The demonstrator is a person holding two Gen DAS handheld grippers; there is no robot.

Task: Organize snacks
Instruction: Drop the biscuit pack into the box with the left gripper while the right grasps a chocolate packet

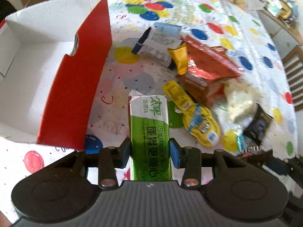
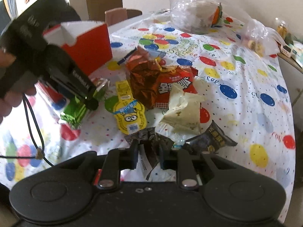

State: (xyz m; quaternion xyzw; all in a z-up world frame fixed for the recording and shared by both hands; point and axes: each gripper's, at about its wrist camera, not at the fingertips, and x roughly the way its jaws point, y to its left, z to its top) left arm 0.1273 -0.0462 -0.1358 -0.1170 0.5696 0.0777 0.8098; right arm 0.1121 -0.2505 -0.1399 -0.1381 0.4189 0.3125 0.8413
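Pinching a green cracker packet point(image 1: 149, 132) between its blue pads, the left gripper point(image 1: 150, 151) held it lengthwise along the fingers, its far end above the balloon-print tablecloth point(image 1: 246, 43) just beside the red-sided box point(image 1: 79, 71). The right gripper point(image 2: 148, 156) stood pressed together on a dark wrapper point(image 2: 149, 151), apparently lifted off the cloth, though blur left that unsure. The loose snack pile point(image 2: 162, 87) lay beyond both.

The box point(image 1: 75, 71) stands left of the snack pile point(image 1: 204, 75) on the tablecloth point(image 1: 255, 43).
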